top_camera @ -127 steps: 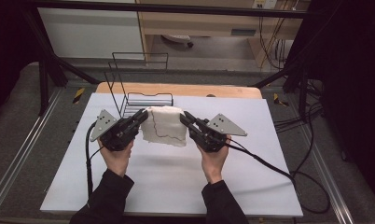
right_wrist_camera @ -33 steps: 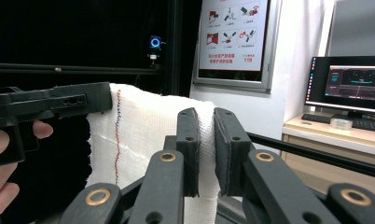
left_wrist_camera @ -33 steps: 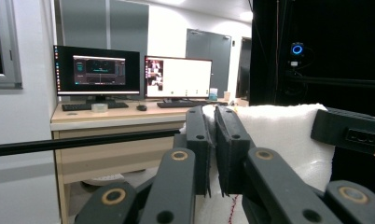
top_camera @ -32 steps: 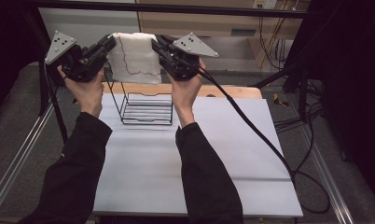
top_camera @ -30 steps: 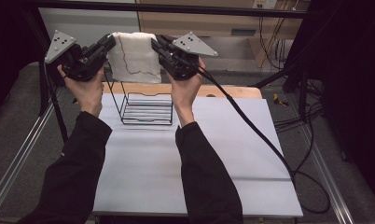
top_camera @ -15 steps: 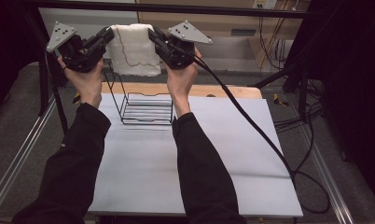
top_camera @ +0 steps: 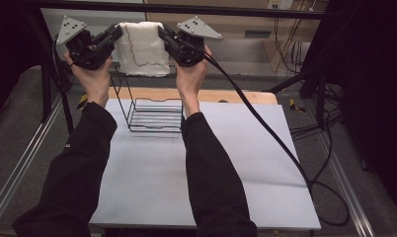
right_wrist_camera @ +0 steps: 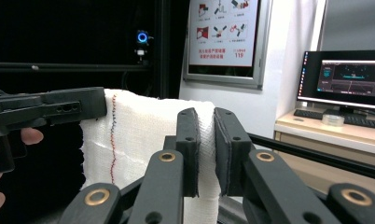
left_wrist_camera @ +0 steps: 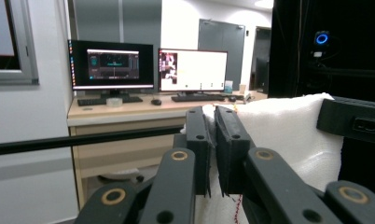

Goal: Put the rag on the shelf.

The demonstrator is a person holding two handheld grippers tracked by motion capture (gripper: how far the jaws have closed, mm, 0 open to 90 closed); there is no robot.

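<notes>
A white cloth (top_camera: 141,47) with a thin stitched line hangs stretched between both grippers, high above the table's far edge. My left gripper (top_camera: 115,33) is shut on the cloth's upper left corner, and my right gripper (top_camera: 163,32) is shut on its upper right corner. In the left gripper view the cloth (left_wrist_camera: 288,135) is pinched between the black jaws, with the other gripper (left_wrist_camera: 356,122) at the right edge. In the right gripper view the cloth (right_wrist_camera: 139,140) runs from my jaws across to the other gripper (right_wrist_camera: 45,111) at the left. A black wire rack (top_camera: 154,112) stands on the table below the cloth.
The white table (top_camera: 236,163) has a wooden strip (top_camera: 236,96) along its far edge. A thick black cable (top_camera: 265,128) trails from the right gripper across the table's right side. A black frame bar (top_camera: 196,9) crosses overhead. A desk with monitors (left_wrist_camera: 148,70) stands beyond.
Both hands have lifted the cloth from the table to high above the wire rack. Over the last second they drifted slightly farther and upward, the cloth still stretched between them.
</notes>
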